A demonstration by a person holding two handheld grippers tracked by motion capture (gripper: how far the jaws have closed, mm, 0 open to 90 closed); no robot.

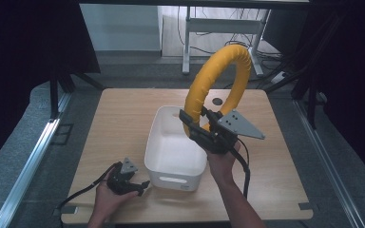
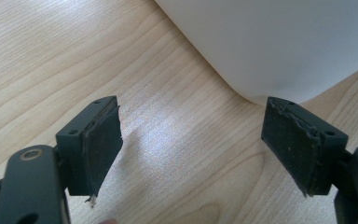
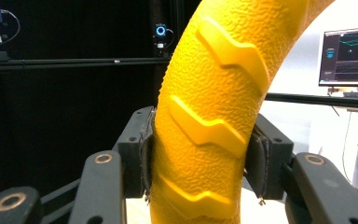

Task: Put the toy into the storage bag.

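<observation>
Your right gripper is clamped on the yellow ring, held upright above the white bin (its arch rising toward one o'clock). Your left gripper rests with pads apart at the bin's seven o'clock. No readable writing.

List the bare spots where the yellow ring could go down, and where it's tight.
The white bin is empty inside. Bare tabletop lies left of the bin, and a strip lies right of it, toward the table's right edge. It is tight at the near-left corner, where the left gripper sits open beside the bin. The right gripper clamps the yellow ring above the bin.
</observation>
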